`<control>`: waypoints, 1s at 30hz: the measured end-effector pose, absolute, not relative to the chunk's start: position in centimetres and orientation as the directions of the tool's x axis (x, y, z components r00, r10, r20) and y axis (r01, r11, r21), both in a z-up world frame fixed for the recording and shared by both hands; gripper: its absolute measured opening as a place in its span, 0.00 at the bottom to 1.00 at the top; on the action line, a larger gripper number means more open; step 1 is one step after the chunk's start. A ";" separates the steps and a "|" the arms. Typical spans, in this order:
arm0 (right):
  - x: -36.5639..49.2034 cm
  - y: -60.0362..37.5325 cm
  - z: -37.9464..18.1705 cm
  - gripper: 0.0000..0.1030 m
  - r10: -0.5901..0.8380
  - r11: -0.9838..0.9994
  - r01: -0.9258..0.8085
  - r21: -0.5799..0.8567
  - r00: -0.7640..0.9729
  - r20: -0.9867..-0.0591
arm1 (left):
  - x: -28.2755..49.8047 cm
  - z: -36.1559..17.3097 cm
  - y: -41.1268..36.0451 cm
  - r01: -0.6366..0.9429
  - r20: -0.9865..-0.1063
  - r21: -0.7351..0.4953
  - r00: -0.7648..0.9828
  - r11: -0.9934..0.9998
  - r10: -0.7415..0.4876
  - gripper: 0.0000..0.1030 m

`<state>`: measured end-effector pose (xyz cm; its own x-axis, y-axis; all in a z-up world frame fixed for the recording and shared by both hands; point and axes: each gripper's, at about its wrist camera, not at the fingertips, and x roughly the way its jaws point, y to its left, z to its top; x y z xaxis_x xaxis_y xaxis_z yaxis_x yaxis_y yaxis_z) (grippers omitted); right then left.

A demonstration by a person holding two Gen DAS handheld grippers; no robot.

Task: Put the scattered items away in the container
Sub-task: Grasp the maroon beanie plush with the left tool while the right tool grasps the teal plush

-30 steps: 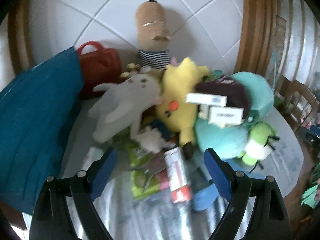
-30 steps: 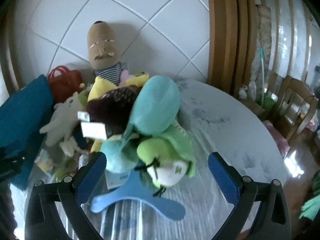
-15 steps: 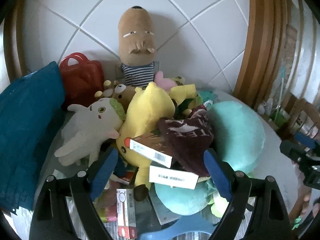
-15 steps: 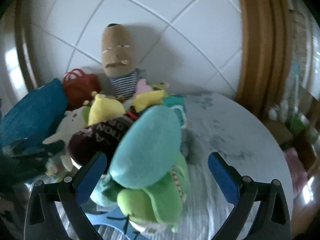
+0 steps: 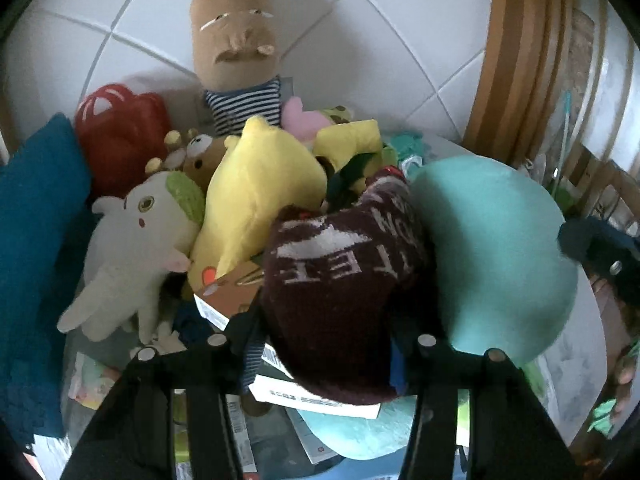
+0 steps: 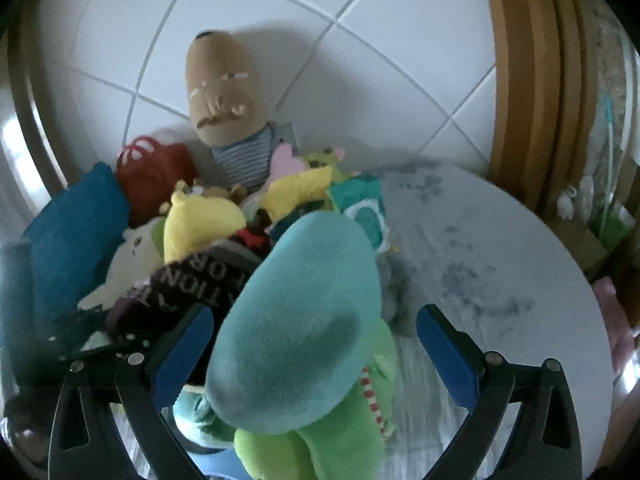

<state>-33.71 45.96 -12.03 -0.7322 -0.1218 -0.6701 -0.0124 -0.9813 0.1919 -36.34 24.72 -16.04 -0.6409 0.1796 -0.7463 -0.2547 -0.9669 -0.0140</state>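
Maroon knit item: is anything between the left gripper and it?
Nothing visible. The left gripper has its fingers against both sides of the maroon knit item, atop the pile; the teal plush presses alongside.

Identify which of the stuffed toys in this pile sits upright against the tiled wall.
The tall brown plush in the striped shirt: it alone stands upright against the tiles, while the yellow plush and white plush lie tumbled in the heap.

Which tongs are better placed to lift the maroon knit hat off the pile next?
Left. The left tongs already straddle the maroon knit hat, fingers closed in on both its sides. The right tongs stand wide open around the teal plush, with the hat off to their left.
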 end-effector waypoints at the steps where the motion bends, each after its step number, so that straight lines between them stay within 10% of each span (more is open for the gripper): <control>1: -34.1 45.8 -12.4 1.00 -0.125 -0.981 -0.012 0.193 -0.723 -0.680 | -36.4 -16.1 24.7 -0.257 -0.745 -0.013 -0.642 -0.966 0.181 0.47; 19: -39.1 46.7 -17.5 1.00 -0.174 -0.948 -0.089 0.305 -0.656 -0.734 | -38.3 -17.1 25.8 -0.268 -0.726 0.010 -0.665 -0.963 0.177 0.68; 25: -39.4 45.4 -17.8 0.99 -0.174 -0.963 -0.045 0.267 -0.650 -0.739 | -37.2 -16.2 25.0 -0.280 -0.712 -0.029 -0.668 -0.960 0.216 0.30; 30: -37.2 42.8 -15.1 0.90 -0.126 -0.988 0.027 0.155 -0.722 -0.680 | -35.2 -12.9 22.7 -0.250 -0.651 -0.019 -0.731 -0.968 0.202 0.27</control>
